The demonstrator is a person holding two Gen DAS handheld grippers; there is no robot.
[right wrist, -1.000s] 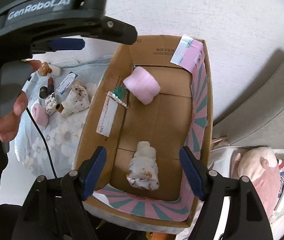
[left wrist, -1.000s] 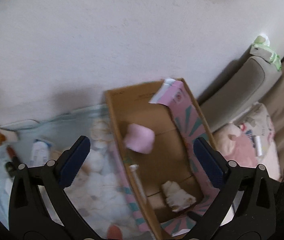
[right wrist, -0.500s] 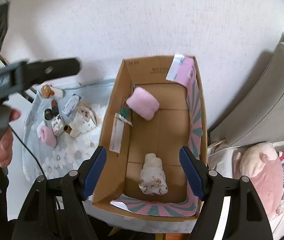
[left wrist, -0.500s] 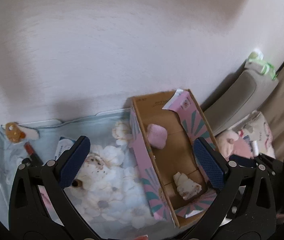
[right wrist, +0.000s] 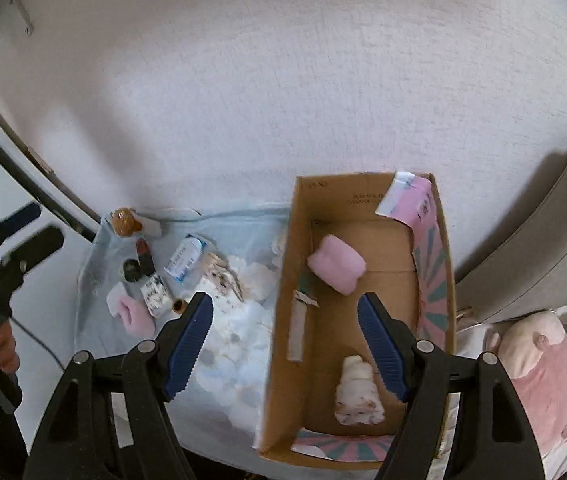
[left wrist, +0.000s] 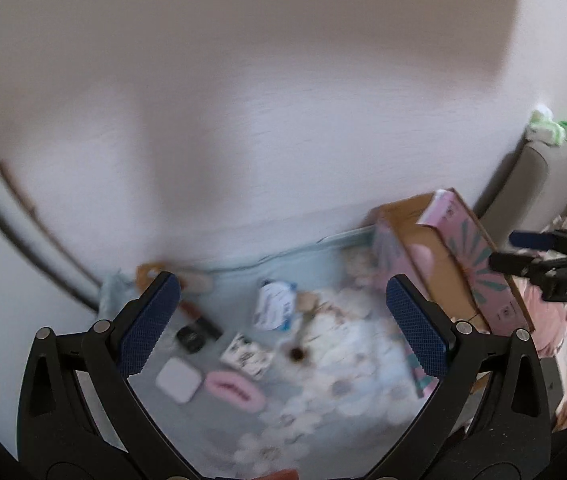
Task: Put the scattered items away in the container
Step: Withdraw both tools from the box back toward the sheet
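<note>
Hovering wide-jawed and empty, the left gripper (left wrist: pixel 283 316) is aimed at the small white-and-blue carton (left wrist: pixel 274 307); the right gripper (right wrist: pixel 285 340), likewise spread, is held over the open pink-patterned cardboard box (right wrist: pixel 429 288).

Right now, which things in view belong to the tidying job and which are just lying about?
Job:
cardboard box, holding a pink pad and a crumpled cloth
still on the floral mat: lipstick, blue-white packet, pink hair clip, bear figure
left gripper and right gripper, both open

Lying about:
pink plush
grey cushion
</note>
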